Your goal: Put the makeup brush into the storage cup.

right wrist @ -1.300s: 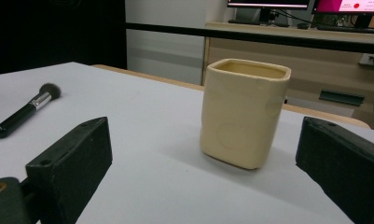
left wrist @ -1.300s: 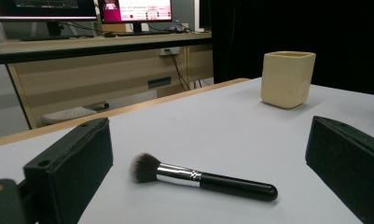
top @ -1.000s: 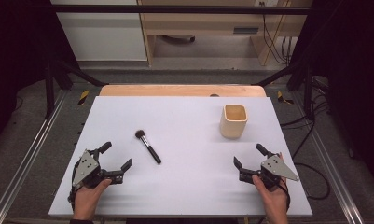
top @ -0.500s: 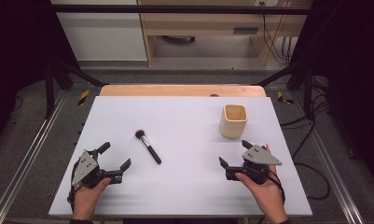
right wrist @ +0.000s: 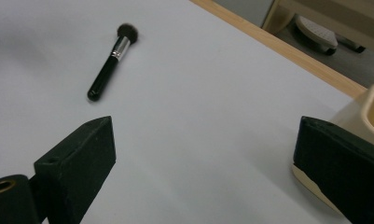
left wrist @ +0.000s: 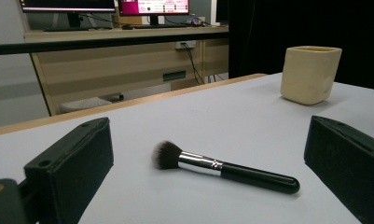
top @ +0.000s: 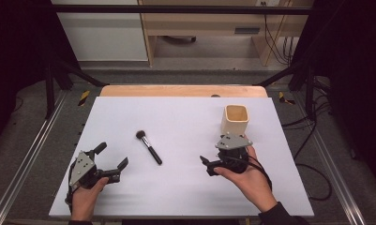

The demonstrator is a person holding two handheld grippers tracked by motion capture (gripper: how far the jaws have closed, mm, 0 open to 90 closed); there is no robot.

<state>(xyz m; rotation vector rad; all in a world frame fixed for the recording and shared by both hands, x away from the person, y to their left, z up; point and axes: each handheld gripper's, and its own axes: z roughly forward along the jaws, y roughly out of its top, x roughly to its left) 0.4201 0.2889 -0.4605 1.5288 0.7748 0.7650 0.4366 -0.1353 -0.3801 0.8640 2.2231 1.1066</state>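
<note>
Your right tool (top: 207, 165) is hovering with its jaws spread wide, nothing between them, just in front of the cream cup (top: 235, 120) and pointing left across the bench (top: 185, 117) toward the makeup brush (top: 148, 147). In the right gripper view the two black jaws are framing bare white surface, with the cup's corner peeking behind the right-hand jaw and the brush lying well apart at the upper left. Your left tool (top: 112, 159) is sitting near the front left corner of the bench in your left hand (top: 85, 199), its jaws also standing wide and holding nothing. In the left gripper view the brush is lying flat on the bench between and beyond the jaws, its dark bristle head to the left, a silver ferrule next, and the glossy black handle running right; any marking on the ferrule is too small to read. The cup is standing upright far off at the right. The monitors on the desk beyond are glowing, but their text is unreadable.
</note>
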